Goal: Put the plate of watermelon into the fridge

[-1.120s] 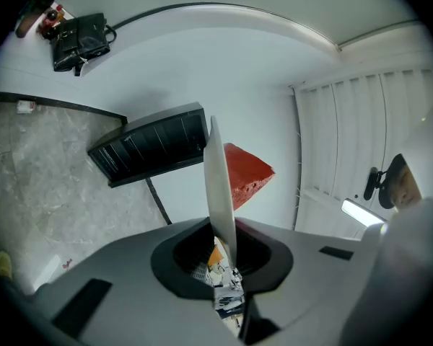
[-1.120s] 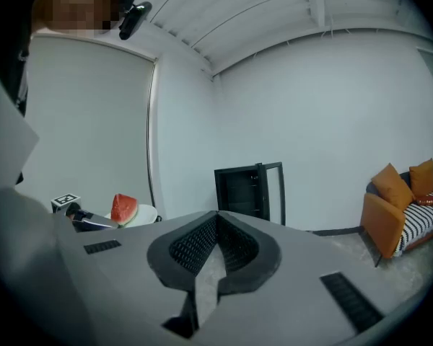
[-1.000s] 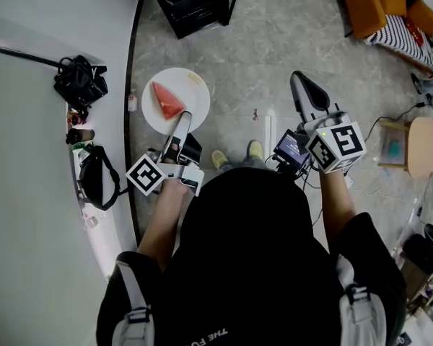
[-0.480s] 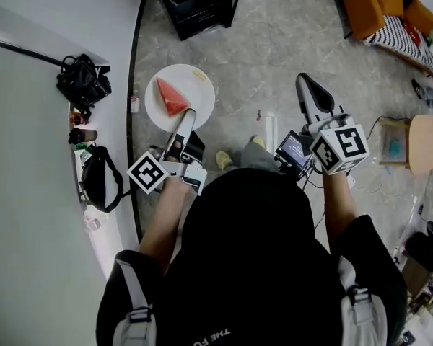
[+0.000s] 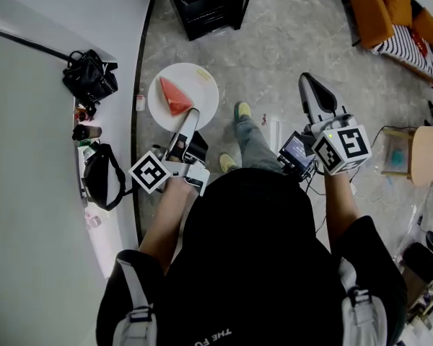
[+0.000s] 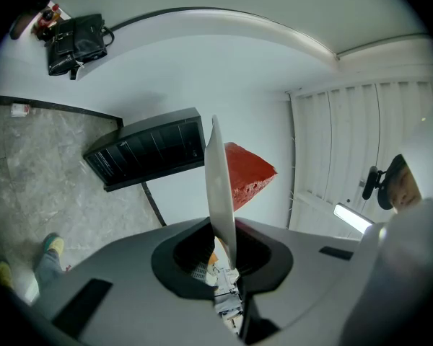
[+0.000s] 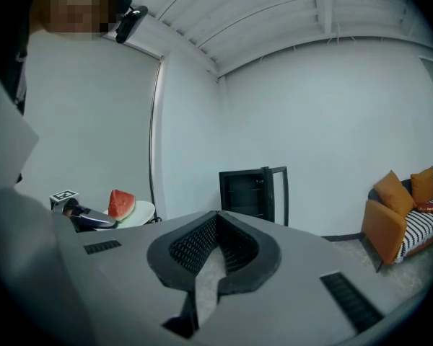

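Light: bright, even, indoor. A lamp (image 6: 352, 219) glares white in the left gripper view. Shadows on the floor (image 5: 274, 42) are faint. Both gripper views bulge strongly and go black at the corners. The plate (image 6: 220, 193) edge near the lens is soft. Head view sharp.

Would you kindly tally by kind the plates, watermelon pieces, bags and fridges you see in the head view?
Round white plate: 1
Red watermelon wedge: 1
Black strapped bags: 2
Black fridge with an open door: 1
Total: 5
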Motion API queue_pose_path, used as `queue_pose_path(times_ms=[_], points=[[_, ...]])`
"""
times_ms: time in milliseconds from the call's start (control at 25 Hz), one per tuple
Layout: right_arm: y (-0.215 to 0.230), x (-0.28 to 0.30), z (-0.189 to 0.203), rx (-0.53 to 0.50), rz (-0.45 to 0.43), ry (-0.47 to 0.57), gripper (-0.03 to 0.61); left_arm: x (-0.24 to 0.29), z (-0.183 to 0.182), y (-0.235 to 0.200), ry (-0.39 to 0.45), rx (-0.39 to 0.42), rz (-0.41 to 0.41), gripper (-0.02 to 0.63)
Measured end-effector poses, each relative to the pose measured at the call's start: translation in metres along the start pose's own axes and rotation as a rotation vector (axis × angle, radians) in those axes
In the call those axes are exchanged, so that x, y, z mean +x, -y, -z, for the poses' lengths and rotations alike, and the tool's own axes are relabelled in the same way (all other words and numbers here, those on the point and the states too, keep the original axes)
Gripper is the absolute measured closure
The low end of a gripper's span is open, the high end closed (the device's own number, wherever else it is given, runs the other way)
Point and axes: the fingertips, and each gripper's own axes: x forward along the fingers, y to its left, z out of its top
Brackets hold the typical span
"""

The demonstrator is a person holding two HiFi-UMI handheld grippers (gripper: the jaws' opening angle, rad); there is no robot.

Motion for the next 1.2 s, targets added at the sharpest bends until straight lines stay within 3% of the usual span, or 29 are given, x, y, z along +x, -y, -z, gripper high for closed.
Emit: queue_pose_path(times_ms=[200, 560, 800, 1200], points=[[0.032, 0.061, -0.012, 0.013, -0.032, -0.016, 0.565, 0.048, -0.033, -0.011, 0.019, -0.013, -0.022, 0.568], [0.035, 0.07, -0.007, -0.002, -0.039, 0.029, 0.565, 0.053, -0.036, -0.021, 0.008, 0.032, -0.006, 0.569], [0.09, 0.135, -0.029, 0.027, -0.046, 0.011, 0.565, 0.129, -0.069, -0.03, 0.007, 0.026, -0.043, 0.569], [0.123, 0.179, -0.044, 0.047, -0.064, 0.001, 0.565, 0.177, -0.095, -0.029, 0.03, 0.017, -0.057, 0.568]])
